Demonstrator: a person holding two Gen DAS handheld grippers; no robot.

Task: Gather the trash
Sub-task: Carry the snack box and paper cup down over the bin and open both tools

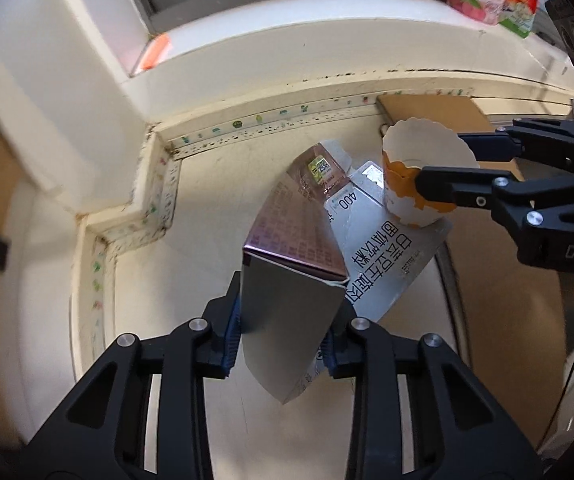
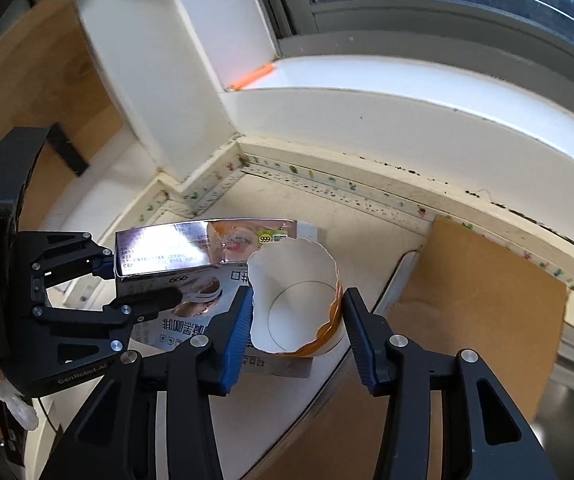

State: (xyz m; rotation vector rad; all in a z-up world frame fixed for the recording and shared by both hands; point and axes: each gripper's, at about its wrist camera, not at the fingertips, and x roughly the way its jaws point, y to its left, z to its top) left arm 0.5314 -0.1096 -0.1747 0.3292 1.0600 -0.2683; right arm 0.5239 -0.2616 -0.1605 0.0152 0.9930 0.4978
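Over by the window corner, my left gripper [image 1: 283, 344] is pinching the shiny carton [image 1: 291, 280] by its end, and my right gripper [image 2: 297, 320] is clamped on the paper cup [image 2: 295, 304]. Both seem lifted off the flat silver box [image 1: 391, 256] lying underneath. My worry is that the cup wall is thin and already looks squashed, so it could fold and drop out. That carton is tilted too, so it might swing loose. Underneath is a cream counter [image 1: 207, 200] with grimy patterned tape along the far edge, below a white sill [image 2: 407, 112].
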